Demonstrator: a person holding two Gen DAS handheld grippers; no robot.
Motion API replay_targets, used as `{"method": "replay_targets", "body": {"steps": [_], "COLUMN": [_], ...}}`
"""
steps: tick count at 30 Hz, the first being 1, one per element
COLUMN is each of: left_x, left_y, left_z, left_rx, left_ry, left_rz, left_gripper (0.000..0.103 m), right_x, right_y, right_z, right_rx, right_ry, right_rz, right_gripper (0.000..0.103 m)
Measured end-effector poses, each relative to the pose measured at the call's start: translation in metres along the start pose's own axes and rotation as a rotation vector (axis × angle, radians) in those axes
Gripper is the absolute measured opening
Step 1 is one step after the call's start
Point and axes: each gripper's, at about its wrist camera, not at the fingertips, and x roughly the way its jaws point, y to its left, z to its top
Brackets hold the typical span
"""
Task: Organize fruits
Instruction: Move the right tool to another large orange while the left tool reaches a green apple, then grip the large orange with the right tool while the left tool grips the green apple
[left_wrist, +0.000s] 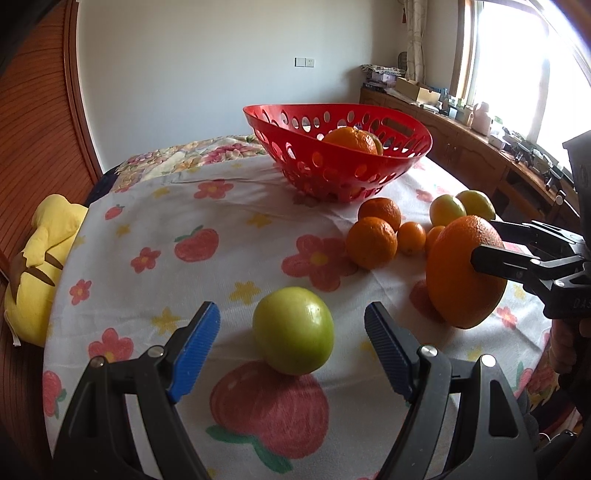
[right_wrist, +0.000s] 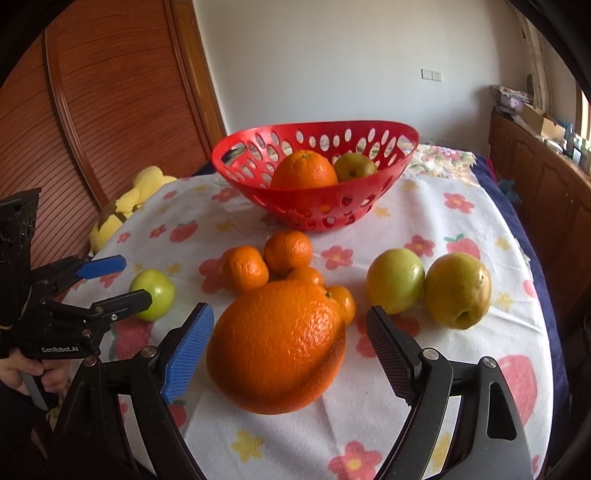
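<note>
Left gripper (left_wrist: 291, 325) wide open, green apple (left_wrist: 293, 329) sitting between pads, gaps both sides. Right gripper (right_wrist: 290, 332) also spread wide around big orange (right_wrist: 277, 345) on flowered cloth (right_wrist: 424, 221), pads not pressing (no grip). Red basket (right_wrist: 369, 205) behind.

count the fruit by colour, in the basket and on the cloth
Orange: 6, the large orange, four mandarins on the cloth, one orange in the red basket.
Green or yellow-green: 4, the green apple, two beside the mandarins, one in the basket.
Total: 10
</note>
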Motion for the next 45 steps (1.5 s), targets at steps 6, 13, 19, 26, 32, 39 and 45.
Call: {"method": "replay_targets", "body": {"steps": [6,13,19,26,32,39,45], "left_x": [0.004,0.010,0.016,0.019,0.017,0.018,0.021], "left_y": [0.001,0.001,0.003,0.004,0.004,0.005,0.006], "left_z": [-0.004,-0.008,-0.014,-0.017,-0.015,-0.012,-0.009], "left_rx": [-0.008,-0.011,-0.014,-0.014,-0.011,-0.015,-0.020], "left_ry": [0.007,0.014,0.022,0.028,0.024,0.038,0.064], "left_rz": [0.004,0.005,0.010,0.009,0.008,-0.002,-0.016], "left_gripper": [0.081,0.081,0.081,0.081,0.081,0.081,0.070], "right_x": [0.004,0.011,0.023,0.031,0.031,0.031,0.030], "right_y": [-0.001,0.001,0.009,0.008,0.008,0.006,0.005], "right_z": [-0.006,-0.012,-0.019,-0.024,-0.030,-0.031,-0.032], "right_rx": [0.012,0.023,0.010,0.009,-0.009,0.000,-0.001], "right_ry": [0.007,0.029,0.055,0.069,0.044,0.035,0.033], "right_rz": [0.007,0.019,0.005,-0.005,0.010,0.026,0.023], "right_gripper": [0.089,0.091,0.091,0.091,0.088,0.088,0.088]}}
